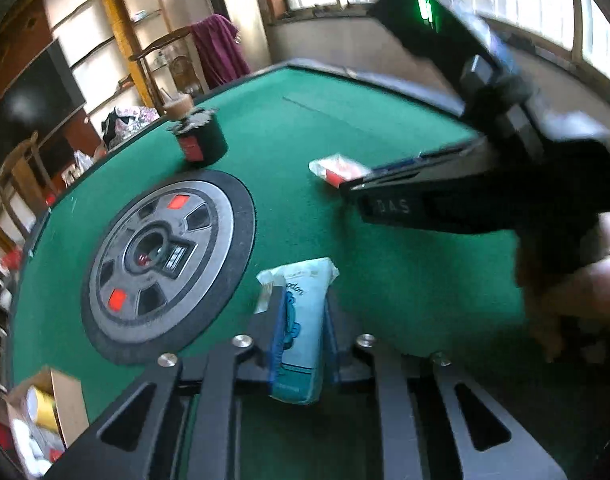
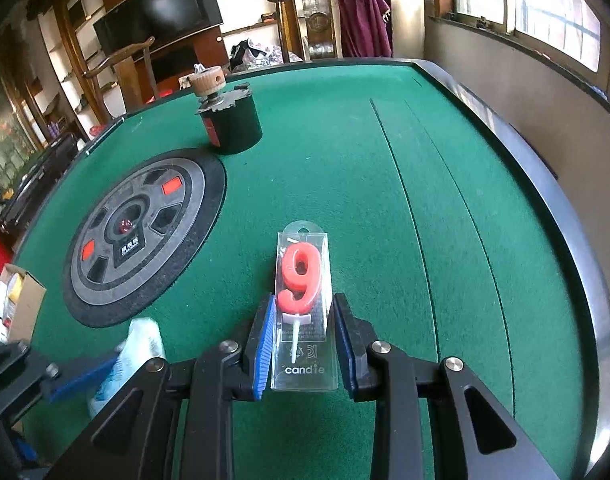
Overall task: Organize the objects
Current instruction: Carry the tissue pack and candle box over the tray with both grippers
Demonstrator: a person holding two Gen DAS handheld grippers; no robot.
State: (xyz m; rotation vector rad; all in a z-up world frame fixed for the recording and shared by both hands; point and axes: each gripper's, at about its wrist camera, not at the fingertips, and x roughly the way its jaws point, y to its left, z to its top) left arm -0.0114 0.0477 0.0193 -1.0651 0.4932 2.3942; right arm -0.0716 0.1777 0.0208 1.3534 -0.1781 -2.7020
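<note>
My left gripper [image 1: 303,312] is shut on a light blue tissue pack [image 1: 303,320] and holds it over the green felt table [image 1: 345,120]. My right gripper [image 2: 303,316] is shut on a clear box with a red number 9 candle [image 2: 303,312]. The candle box also shows in the left wrist view [image 1: 337,168], at the tip of the right gripper [image 1: 365,178]. The tissue pack also shows in the right wrist view [image 2: 137,352], between the left gripper's blue pads [image 2: 85,376].
A round grey and black dial plate [image 2: 145,236] sits in the table's middle. A black cylinder with a wooden spool on top [image 2: 231,120] stands behind it. An open cardboard box [image 2: 17,300] is at the table's left edge. A raised black rim [image 2: 545,184] bounds the table.
</note>
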